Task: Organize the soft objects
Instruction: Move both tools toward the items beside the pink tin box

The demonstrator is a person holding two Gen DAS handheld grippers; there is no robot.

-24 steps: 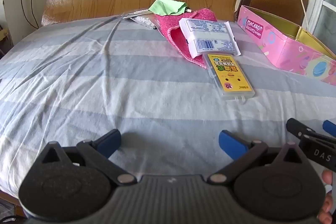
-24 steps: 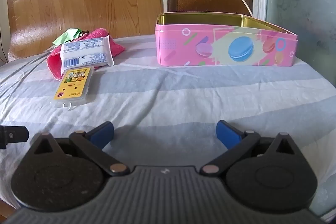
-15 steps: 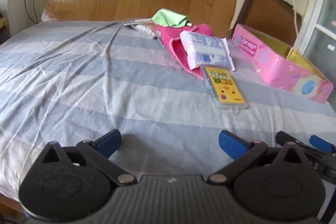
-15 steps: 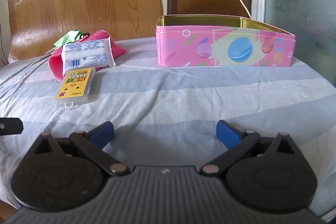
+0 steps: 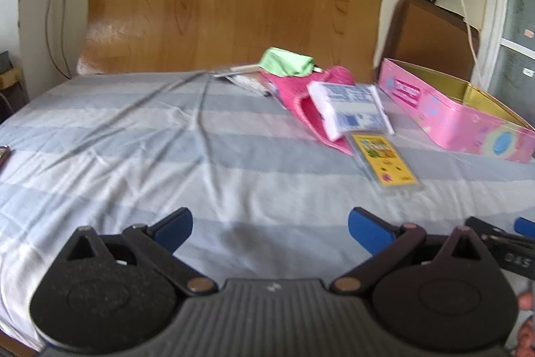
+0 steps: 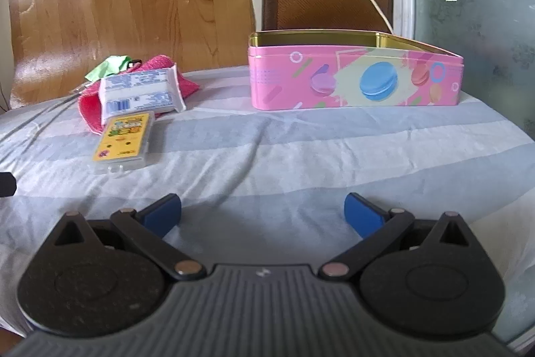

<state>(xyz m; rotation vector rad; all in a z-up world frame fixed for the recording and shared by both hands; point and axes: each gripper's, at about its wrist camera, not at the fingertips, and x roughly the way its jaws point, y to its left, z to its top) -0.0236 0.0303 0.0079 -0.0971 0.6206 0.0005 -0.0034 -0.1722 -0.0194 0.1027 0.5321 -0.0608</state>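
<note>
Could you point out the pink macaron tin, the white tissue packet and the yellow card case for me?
Open pink macaron tin (image 6: 354, 82): right wrist view, front wall.
White tissue packet (image 6: 142, 91): right wrist view, top face.
Yellow flat plastic card case (image 6: 123, 139): right wrist view, printed label.

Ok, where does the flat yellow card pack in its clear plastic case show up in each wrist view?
Left wrist: the flat yellow card pack in its clear plastic case lies right of centre on the striped sheet, just below the white tissue packet.
Right wrist: it lies at left, again just below the white tissue packet.
Shared landmark: the pink macaron tin, to the right of the pack in both.
</note>
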